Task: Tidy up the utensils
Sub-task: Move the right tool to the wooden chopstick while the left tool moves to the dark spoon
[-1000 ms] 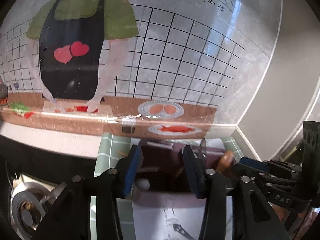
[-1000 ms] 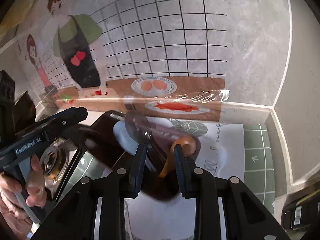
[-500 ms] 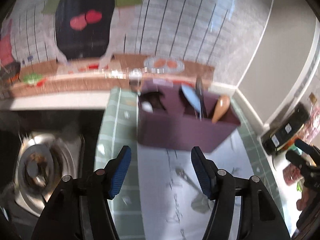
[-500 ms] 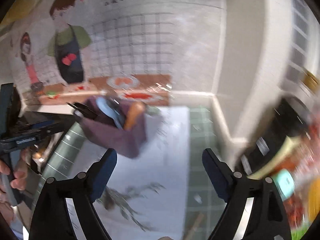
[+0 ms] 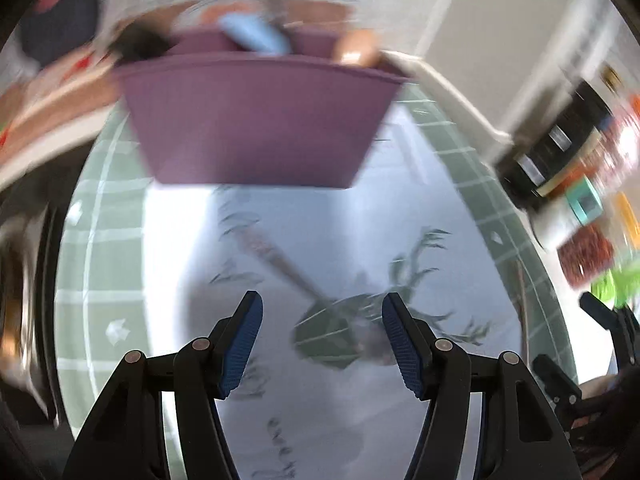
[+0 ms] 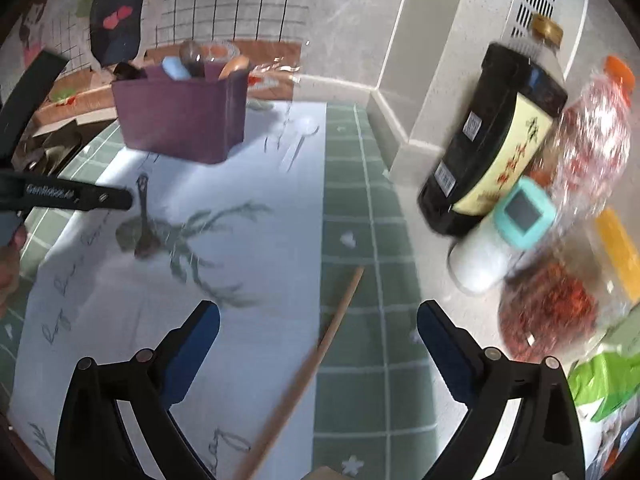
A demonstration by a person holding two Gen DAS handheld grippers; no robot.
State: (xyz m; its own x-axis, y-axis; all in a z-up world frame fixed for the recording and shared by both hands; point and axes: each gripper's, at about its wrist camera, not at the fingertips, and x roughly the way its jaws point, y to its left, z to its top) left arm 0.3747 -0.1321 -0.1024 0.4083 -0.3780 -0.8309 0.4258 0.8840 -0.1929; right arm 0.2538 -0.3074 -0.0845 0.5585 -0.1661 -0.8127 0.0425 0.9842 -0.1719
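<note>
Left gripper: withdrawn from the purple caddy, which now sits in the upper half of its frame; jaws wider than a second ago, empty, above a dark spoon on the white mat.

Right gripper: off the caddy's utensils, jaws opening, nothing between the pads; below it now a wooden stick; bottles entered at right of frame.

White "GenRobot.ai"-like lettering, partly blurred, on the left gripper body, far left of the right jaws, dark bottle label characters illegible
</note>
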